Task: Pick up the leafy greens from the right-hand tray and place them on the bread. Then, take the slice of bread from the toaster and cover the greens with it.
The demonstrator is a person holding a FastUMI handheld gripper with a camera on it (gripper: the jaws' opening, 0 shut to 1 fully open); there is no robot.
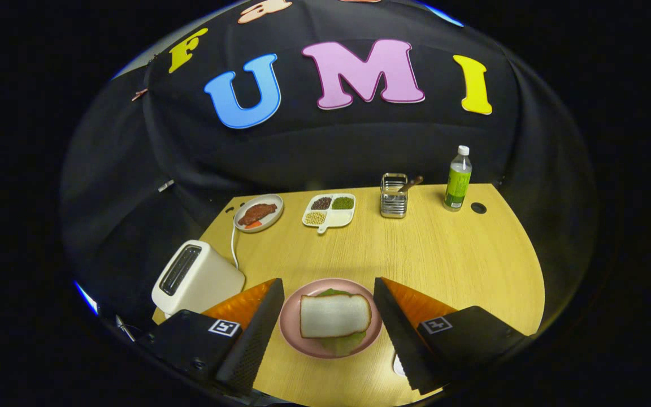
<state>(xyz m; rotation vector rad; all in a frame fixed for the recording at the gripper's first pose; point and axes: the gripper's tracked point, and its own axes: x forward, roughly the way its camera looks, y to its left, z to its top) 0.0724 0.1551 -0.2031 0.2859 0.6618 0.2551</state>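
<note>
Pink plate [293, 330] holds bread [334, 315] over seemingly leafy greens [348, 342]; claw [328, 316] spread open.

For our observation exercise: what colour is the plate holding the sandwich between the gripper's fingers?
Pink, seen in the gripper view: the plate lies between the open gripper fingers.

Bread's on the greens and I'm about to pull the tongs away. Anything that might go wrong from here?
The tongs are open, straddling the pink plate; a sideways pull might clip its rim. The bread slice lies loose on the greens and might slide. The toaster stands close beside the left finger; swinging that way could knock it.
</note>
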